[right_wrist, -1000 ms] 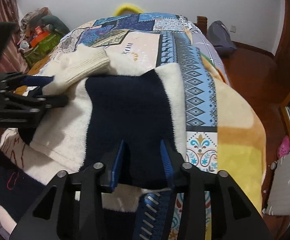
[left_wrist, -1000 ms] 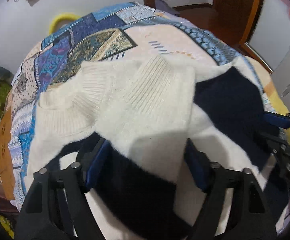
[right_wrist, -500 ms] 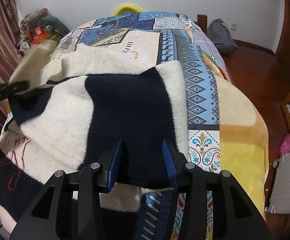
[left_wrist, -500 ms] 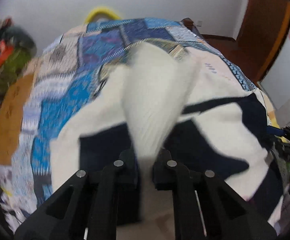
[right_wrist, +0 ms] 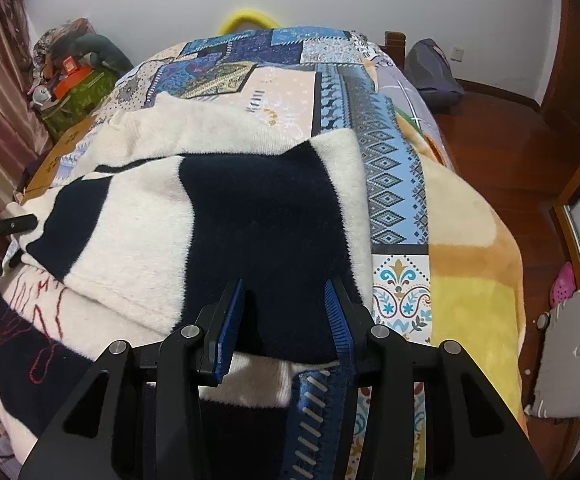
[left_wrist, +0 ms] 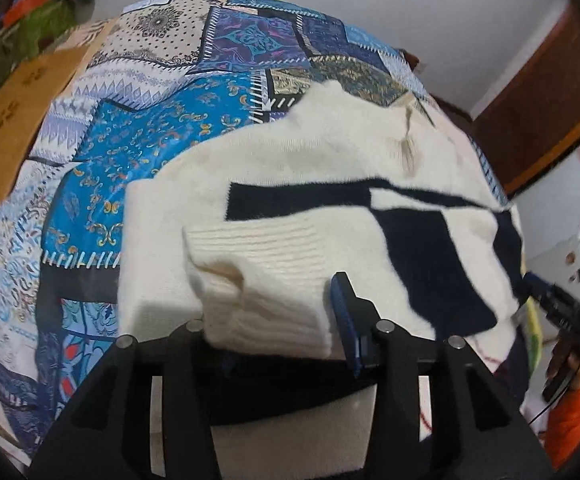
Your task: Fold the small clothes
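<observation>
**Sleeve laid across, hem pinned**

We have the sweater (left_wrist: pixel 329 184) spread on the quilt (left_wrist: pixel 138 168) of the bed, cream with navy blocks, collar toward the far end. Its ribbed cuff (left_wrist: pixel 266 280) now lies folded inward over the body, and that is why our left gripper (left_wrist: pixel 274 320) sits where it does: it is at the point where the sleeve end should rest, just at the near edge of the garment. Its jaws are opening. The cuff lies between them; the blue pad on one side stands clear of the knit, while the other finger is hidden under the fabric, so we judge the cuff is being let go rather than clamped.

Our right gripper (right_wrist: pixel 286 320) is at the sweater's other near corner, over the navy panel (right_wrist: pixel 262 220). We read this as an anchor, keeping the body from sliding while the sleeve goes over. The navy cloth fills the gap between its part-spread pads and they look to be pressing it, though the dark pile makes the contact hard to confirm.

Both tools tilt steeply down toward the bed from the near side. In the left view we see the right tool at the far right edge, with an orange sleeve (left_wrist: pixel 569 412) behind it.

The other sleeve is not visibly folded yet; we judge that comes next.
</observation>
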{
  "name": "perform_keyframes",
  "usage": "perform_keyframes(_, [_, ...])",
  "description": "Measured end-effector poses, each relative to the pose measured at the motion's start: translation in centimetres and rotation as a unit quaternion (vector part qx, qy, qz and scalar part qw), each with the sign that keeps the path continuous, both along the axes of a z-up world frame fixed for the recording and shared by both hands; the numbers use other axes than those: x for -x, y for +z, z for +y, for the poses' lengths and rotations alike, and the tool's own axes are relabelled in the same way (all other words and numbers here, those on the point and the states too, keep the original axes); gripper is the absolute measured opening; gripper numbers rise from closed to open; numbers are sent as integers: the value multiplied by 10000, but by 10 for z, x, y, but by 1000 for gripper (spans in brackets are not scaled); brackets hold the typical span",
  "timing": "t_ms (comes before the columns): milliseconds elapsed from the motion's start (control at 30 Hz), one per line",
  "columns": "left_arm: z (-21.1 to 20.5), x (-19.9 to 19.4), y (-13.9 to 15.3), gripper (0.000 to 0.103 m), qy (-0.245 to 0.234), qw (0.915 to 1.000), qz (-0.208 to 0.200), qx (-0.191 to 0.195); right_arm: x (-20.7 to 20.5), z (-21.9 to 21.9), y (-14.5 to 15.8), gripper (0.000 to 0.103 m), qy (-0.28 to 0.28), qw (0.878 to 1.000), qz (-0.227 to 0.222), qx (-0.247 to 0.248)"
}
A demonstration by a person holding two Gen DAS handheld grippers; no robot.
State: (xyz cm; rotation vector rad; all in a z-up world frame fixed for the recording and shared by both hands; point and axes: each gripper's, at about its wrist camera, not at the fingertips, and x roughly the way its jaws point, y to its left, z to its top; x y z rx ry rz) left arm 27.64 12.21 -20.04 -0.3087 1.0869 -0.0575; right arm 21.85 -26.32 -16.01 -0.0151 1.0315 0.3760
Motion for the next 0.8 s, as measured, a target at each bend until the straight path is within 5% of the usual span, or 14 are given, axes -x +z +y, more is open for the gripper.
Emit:
perform_keyframes(100, [2, -1, 2, 39, 13, 10000, -38, 72, 3, -1, 7, 38, -39, 9999, -85, 47])
perform_keyframes(200, [1, -2, 6, 11, 23, 9997, -94, -238, 3, -4, 14, 38, -90, 9998, -174, 79])
perform_keyframes(400, [-6, 7, 44, 7, -147, 9915, -842, -978, -3, -12, 28, 38, -327, 9989, -350, -1])
perform_keyframes(500, [1, 11, 62, 7, -137, 9887, -1108, -1000, -4, -13, 35, 38, -380, 9984, -402, -103])
perform_keyframes(800, [34, 10, 1, 7, -14, 9961, -316, -819, -6, 21, 25, 38, 6, 9996, -293, -45])
